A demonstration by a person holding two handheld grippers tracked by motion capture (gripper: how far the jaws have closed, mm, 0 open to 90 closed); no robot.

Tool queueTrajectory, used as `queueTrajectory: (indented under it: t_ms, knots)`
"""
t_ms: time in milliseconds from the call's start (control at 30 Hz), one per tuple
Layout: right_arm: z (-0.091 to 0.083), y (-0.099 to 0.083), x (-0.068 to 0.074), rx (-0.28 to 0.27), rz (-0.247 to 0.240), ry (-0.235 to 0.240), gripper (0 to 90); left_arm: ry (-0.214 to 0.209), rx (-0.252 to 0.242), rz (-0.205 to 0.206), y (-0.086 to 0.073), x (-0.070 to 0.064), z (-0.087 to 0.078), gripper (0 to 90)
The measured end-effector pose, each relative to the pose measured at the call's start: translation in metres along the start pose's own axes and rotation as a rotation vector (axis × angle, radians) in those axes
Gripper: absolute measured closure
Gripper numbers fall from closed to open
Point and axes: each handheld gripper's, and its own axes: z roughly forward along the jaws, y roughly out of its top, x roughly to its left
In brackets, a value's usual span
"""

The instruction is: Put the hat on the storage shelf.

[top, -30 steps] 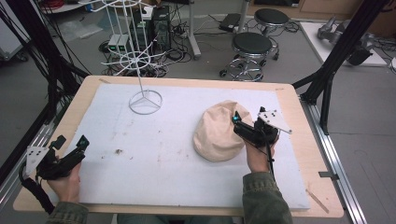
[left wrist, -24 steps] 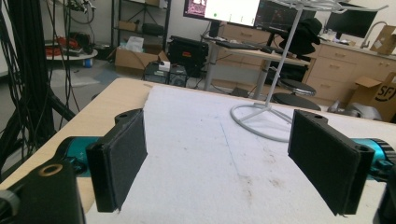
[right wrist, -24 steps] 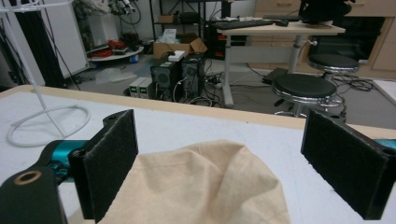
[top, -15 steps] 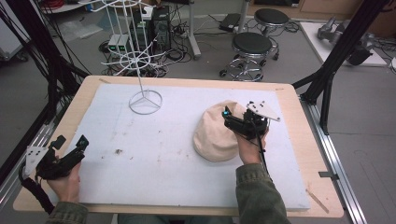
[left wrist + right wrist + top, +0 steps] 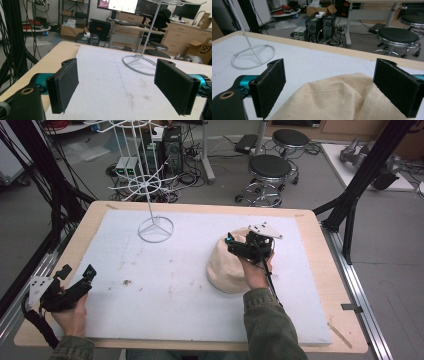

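overhead, right gripper (image 5: 231, 241) jaws spread wide above the beige hat (image 5: 227, 267), gripping nothing.

The right gripper (image 5: 235, 241) hovers over the beige hat (image 5: 225, 270) near the table's (image 5: 200, 207) right edge. The left gripper (image 5: 77, 272) rests at the near left corner.

I see a wooden table (image 5: 310, 220) covered almost edge to edge by a white mat (image 5: 185, 270) with faint brown specks near its middle-left. On the mat, a white wire stand (image 5: 155, 229) rests at eleven o'clock and a beige cap (image 5: 227, 267) lies at about three o'clock.
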Motion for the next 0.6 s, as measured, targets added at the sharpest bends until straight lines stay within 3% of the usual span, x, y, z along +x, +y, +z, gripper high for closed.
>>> queueTrajectory:
  t_ms: [233,600]
  knots:
    - [0.018,-0.004,0.014,0.061,-0.004,0.024,10.0,-0.002,0.003,0.001,0.000,0.000,0.001,19.8]
    - [0.037,-0.016,0.027,0.173,0.001,0.020,10.0,-0.009,0.002,-0.003,0.000,0.000,0.001,19.7]
